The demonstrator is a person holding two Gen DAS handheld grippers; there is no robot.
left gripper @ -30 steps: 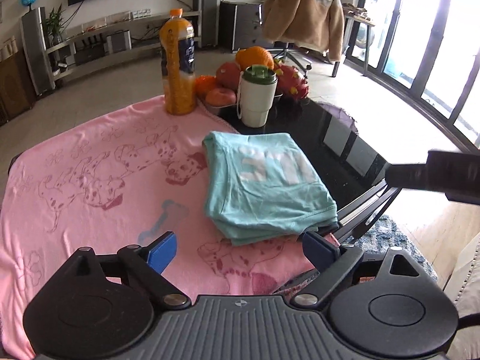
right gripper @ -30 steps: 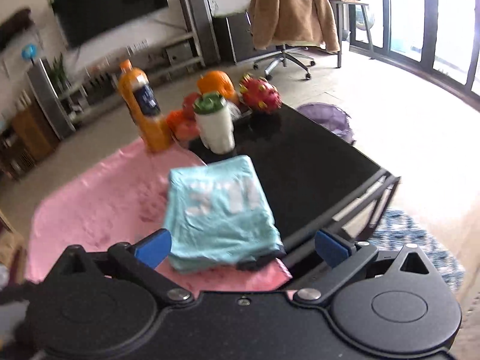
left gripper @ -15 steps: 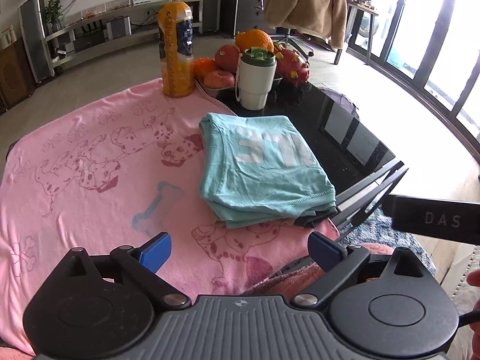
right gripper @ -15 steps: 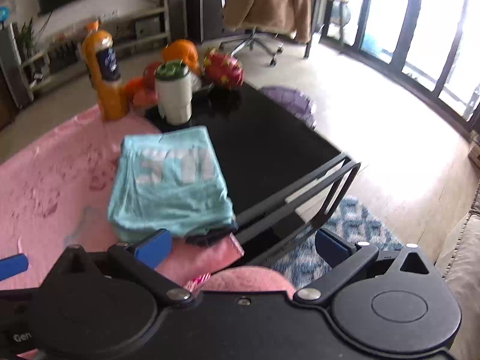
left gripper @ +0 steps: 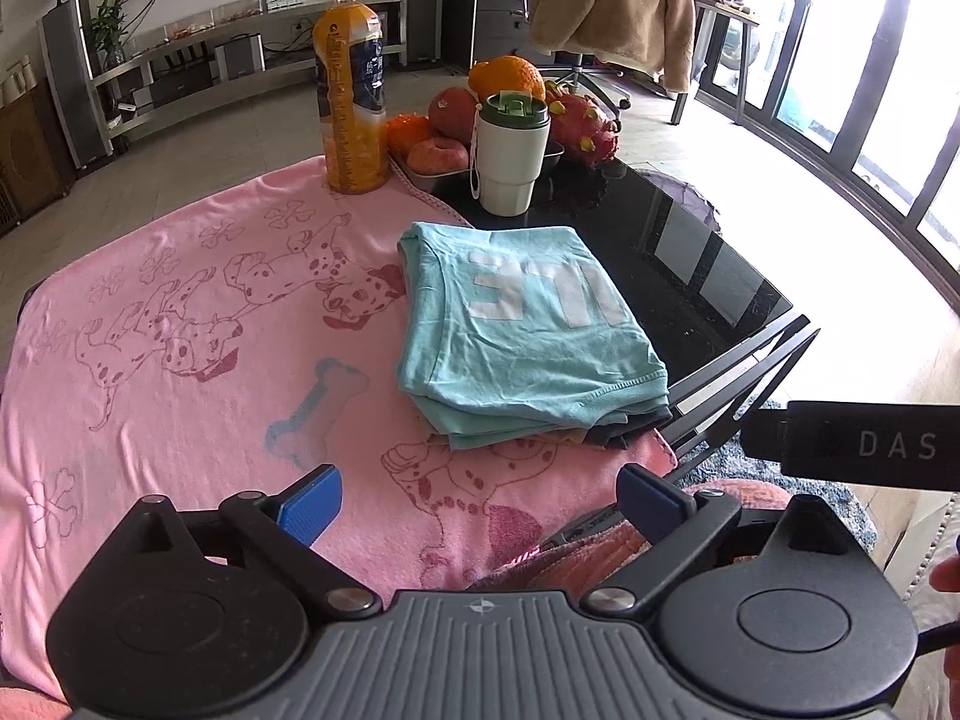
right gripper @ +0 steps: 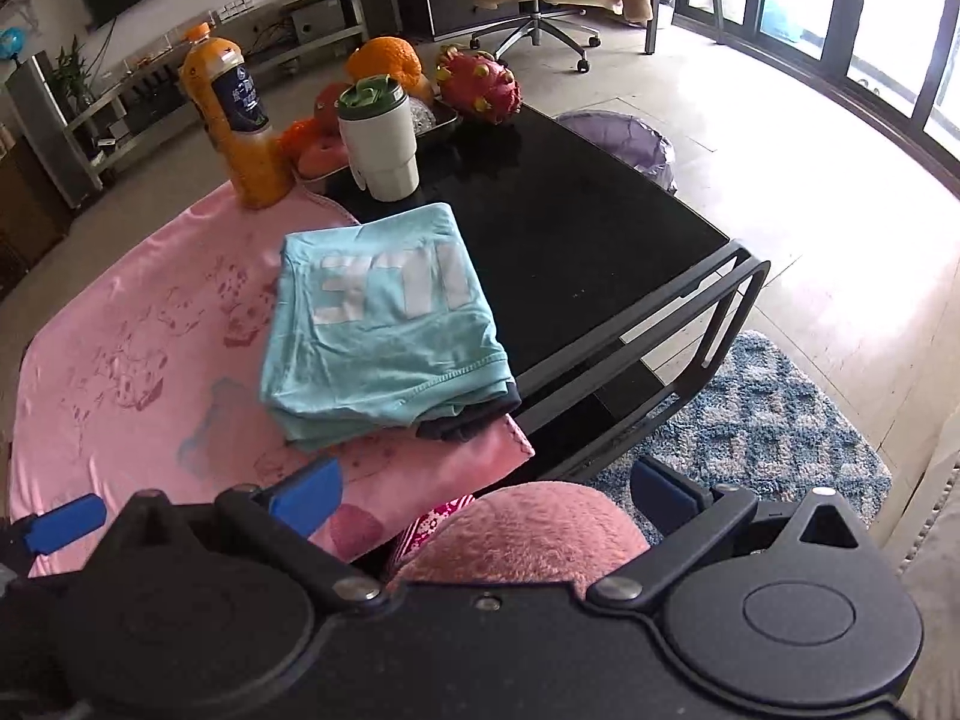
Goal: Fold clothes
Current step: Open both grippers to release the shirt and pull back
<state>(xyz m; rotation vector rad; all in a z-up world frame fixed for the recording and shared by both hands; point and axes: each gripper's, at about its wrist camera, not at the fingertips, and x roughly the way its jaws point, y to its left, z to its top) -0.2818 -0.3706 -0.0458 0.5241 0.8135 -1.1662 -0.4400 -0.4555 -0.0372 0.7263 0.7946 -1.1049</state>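
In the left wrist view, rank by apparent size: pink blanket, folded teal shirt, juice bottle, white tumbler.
1. pink blanket, by far the largest.
2. folded teal shirt.
3. juice bottle.
4. white tumbler.
The bottle stands slightly farther back than the tumbler yet looks taller, so that order seems safe.
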